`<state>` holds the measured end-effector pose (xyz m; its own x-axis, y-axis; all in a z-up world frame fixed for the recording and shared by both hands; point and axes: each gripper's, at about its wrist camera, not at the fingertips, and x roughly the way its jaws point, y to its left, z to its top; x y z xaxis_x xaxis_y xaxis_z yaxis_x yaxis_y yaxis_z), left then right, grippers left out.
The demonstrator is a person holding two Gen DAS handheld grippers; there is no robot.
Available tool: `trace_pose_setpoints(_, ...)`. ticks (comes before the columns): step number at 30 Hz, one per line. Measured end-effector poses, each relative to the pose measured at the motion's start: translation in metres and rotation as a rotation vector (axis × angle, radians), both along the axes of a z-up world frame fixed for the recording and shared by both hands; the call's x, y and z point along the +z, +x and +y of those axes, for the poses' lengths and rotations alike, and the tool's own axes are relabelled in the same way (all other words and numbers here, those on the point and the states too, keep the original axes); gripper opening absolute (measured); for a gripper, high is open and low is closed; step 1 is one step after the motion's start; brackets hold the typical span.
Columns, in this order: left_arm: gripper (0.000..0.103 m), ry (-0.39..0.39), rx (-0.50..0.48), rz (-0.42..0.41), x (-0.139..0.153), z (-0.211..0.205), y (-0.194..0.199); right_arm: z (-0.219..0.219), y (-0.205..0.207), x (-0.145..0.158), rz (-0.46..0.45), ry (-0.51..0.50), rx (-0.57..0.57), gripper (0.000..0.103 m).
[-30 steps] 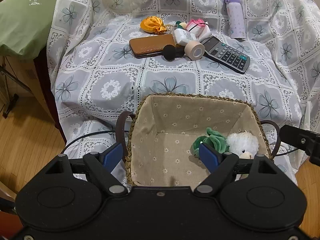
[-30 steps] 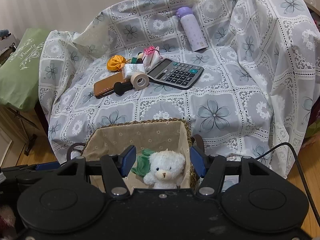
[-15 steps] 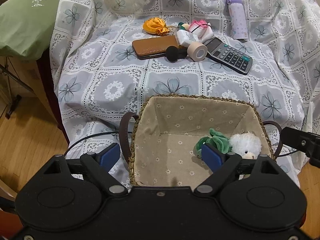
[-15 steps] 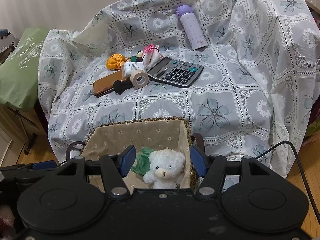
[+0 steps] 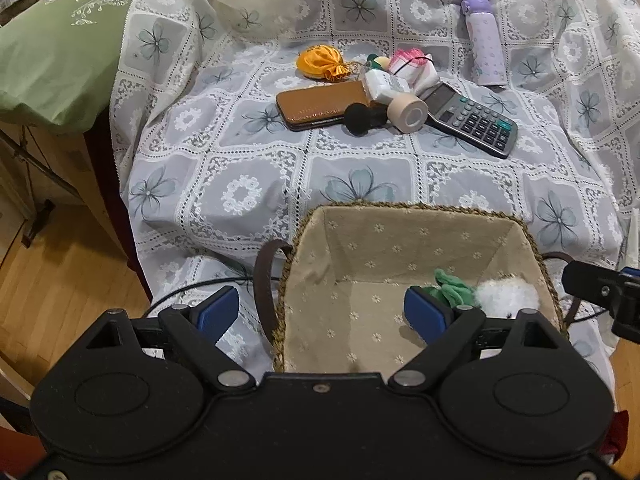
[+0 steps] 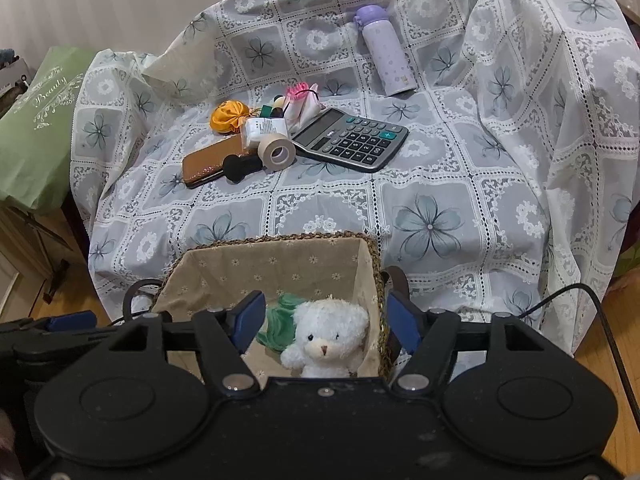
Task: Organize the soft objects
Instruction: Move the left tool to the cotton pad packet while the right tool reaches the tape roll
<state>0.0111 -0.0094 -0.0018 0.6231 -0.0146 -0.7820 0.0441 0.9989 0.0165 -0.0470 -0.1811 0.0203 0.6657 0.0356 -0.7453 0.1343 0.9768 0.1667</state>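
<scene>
A cloth-lined woven basket (image 5: 400,208) (image 6: 280,240) stands at the near edge of a chair draped in a flowered cloth. In it lie a white teddy bear (image 6: 326,338) (image 5: 504,294) and a green soft item (image 6: 280,320) (image 5: 452,288). Further back on the cloth lie an orange fabric pouch (image 5: 322,63) (image 6: 226,116) and a pink-and-white soft item (image 5: 412,66) (image 6: 300,102). My left gripper (image 5: 320,314) is open and empty above the basket's near left. My right gripper (image 6: 326,318) is open and empty above the bear.
Among the soft items lie a brown case (image 5: 320,106), a black round object (image 5: 358,118), a tape roll (image 5: 410,110), a calculator (image 5: 472,124), a white tube (image 5: 384,84) and a purple bottle (image 5: 482,40). A green pillow (image 5: 60,52) sits left. A cable (image 6: 600,320) hangs right.
Both grippers have drawn slightly back and up from the basket, staying open. The objects have not moved.
</scene>
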Motion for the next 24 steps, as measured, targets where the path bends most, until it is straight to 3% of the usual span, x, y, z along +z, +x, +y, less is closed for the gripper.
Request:
trace_pose_setpoints(7, 0.090, 0.025, -0.001, -0.007, 0.000, 0.001, 0.019, 0.006, 0.015, 0.006, -0.070, -0.097, -0.013, 0.088)
trace_pose_setpoints(12, 0.091, 0.031, -0.009, -0.005, -0.001, 0.002, 0.040, 0.003, 0.035, 0.012, -0.123, -0.108, -0.042, 0.100)
trace_pose_setpoints(19, 0.091, 0.036, -0.029, 0.003, -0.005, -0.002, 0.076, 0.003, 0.070, 0.013, -0.208, -0.174, -0.094, 0.103)
trace_pose_setpoints(24, 0.091, 0.037, -0.037, 0.022, -0.012, -0.005, 0.106, 0.002, 0.107, 0.005, -0.167, -0.196, -0.102, 0.102)
